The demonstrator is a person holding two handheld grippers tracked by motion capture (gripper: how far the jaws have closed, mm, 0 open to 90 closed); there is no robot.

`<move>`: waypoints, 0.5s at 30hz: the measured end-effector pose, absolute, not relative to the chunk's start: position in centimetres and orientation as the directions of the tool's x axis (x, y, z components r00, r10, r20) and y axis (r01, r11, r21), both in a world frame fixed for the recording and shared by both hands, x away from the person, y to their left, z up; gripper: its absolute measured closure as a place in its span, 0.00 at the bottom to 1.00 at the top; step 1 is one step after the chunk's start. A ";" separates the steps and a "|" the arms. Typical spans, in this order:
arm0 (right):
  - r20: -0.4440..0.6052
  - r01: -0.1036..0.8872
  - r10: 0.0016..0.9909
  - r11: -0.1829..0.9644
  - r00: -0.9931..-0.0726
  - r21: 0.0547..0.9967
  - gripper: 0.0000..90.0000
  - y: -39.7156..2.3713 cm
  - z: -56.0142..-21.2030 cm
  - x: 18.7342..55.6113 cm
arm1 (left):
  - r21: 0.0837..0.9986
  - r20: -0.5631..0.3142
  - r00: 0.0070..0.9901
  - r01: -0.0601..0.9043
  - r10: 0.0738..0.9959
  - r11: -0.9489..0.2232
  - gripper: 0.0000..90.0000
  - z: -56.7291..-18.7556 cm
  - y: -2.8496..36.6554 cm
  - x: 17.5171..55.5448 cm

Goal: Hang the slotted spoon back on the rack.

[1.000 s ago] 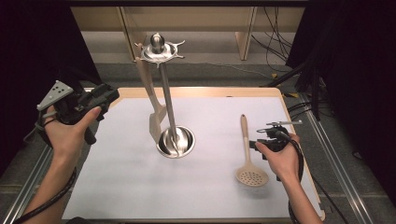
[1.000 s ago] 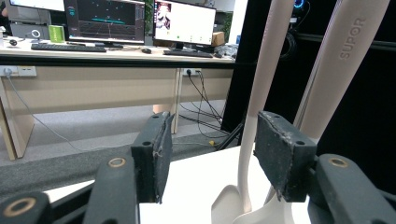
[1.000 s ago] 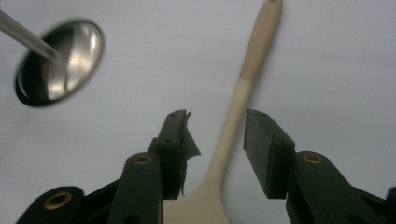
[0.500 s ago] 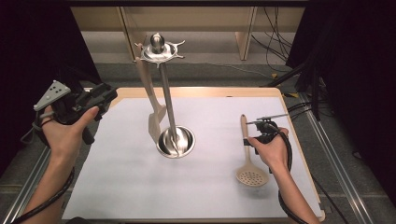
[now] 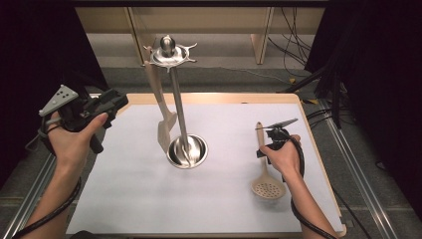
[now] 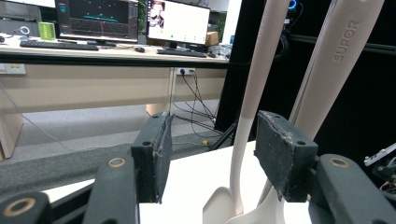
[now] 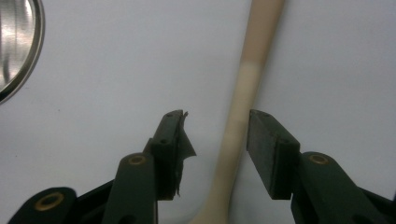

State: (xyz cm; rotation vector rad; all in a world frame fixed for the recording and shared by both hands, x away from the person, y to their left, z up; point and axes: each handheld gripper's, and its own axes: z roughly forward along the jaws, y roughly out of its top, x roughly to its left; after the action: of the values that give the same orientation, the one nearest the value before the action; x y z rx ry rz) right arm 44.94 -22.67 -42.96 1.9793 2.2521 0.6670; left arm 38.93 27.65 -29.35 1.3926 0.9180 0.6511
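A cream skimmer [image 5: 265,169] lies flat on the bench's white sheet near the right edge. Its long handle points toward the far edge; its round, perforated bowl faces the near edge, right of centre.

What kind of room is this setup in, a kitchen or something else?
Probably an office or lab, not a kitchen. Behind the white-topped table stand a desk with computer monitors, a keyboard and loose cables, with black curtains at the sides.
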 end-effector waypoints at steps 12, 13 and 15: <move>0.178 0.951 0.976 0.065 -0.123 0.301 0.68 -22.1 -44.2 45.8 | 0.986 -0.154 0.517 0.132 0.842 0.100 0.50 -29.3 27.6 38.6; 0.186 0.953 0.975 0.062 -0.121 0.295 0.68 -22.1 -44.3 45.7 | 0.986 -0.158 0.517 0.135 0.842 0.102 0.50 -29.4 27.5 38.6; 0.177 0.959 0.976 0.071 -0.123 0.276 0.70 -22.3 -44.6 45.8 | 0.985 -0.162 0.516 0.137 0.841 0.105 0.50 -29.4 27.6 38.7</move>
State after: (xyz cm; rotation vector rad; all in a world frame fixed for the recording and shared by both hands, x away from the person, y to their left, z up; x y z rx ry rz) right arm 45.85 -22.27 -44.62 2.0433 2.2584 0.5062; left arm 38.66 27.57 -29.39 1.3923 0.9256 0.6472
